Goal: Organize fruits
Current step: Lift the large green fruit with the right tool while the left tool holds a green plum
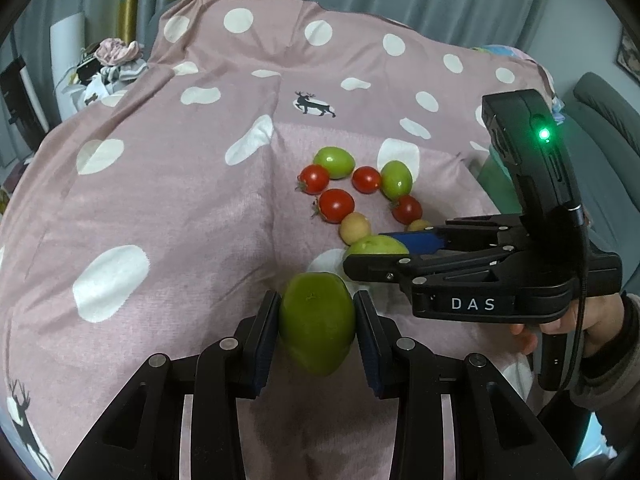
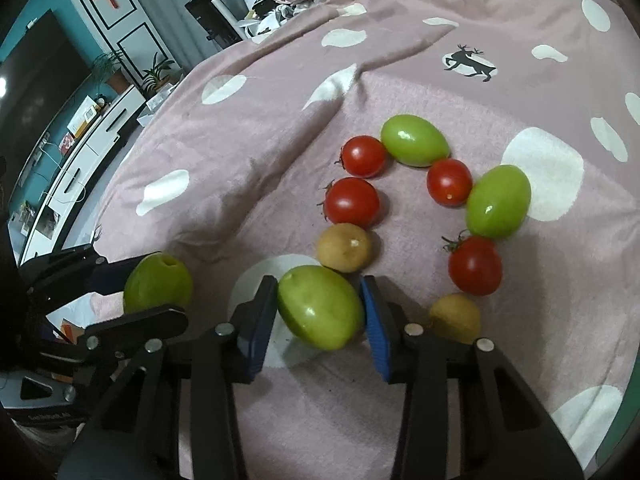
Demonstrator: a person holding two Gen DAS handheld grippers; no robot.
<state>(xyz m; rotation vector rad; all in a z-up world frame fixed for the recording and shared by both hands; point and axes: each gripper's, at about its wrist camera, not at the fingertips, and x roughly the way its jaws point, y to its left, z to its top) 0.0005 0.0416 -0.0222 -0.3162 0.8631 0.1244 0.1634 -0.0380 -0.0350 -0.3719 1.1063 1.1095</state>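
Evidently both grippers are holding green fruit: left gripper [image 1: 316, 332] jaws clamping one [image 1: 316, 322] aloft, right gripper [image 2: 320, 312] jaws bracketing another [image 2: 320, 306], probably extending the ring [image 2: 416, 200].

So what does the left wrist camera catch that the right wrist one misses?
Left only: the right tool's whole body with its green light, and a hand holding it. Right only: a dark screen and potted plants across the room. Both: the fruit ring on the dotted pink blanket, and each tool around a green fruit.
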